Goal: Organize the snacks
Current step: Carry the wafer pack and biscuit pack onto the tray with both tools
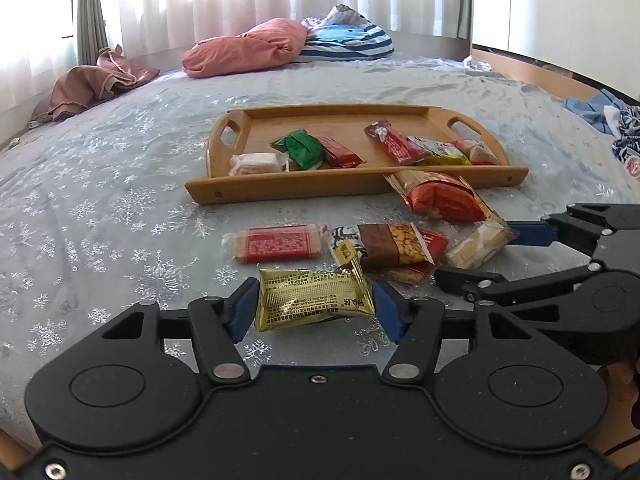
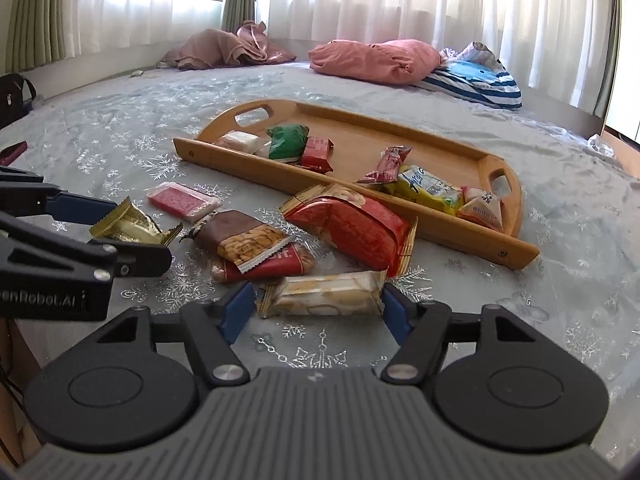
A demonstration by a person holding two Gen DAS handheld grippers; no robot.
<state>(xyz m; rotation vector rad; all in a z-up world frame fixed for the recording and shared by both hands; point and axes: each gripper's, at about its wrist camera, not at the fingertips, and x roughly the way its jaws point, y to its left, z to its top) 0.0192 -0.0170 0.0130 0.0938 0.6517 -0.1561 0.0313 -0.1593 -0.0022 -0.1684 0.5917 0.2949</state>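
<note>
Snacks overlap (lower wrappers hidden); gold packet lettering unreadable.

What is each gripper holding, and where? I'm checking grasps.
Left gripper clamps the gold packet by its short ends; right gripper clamps the beige biscuit packet likewise.

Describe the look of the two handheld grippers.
Both grippers, left and right, share one build: black linkage arms with silver pivot pins, blue finger pads, and two round black housings. The right body is ribbed grey. White lettering "Robot.AI" marks the left one's side.
</note>
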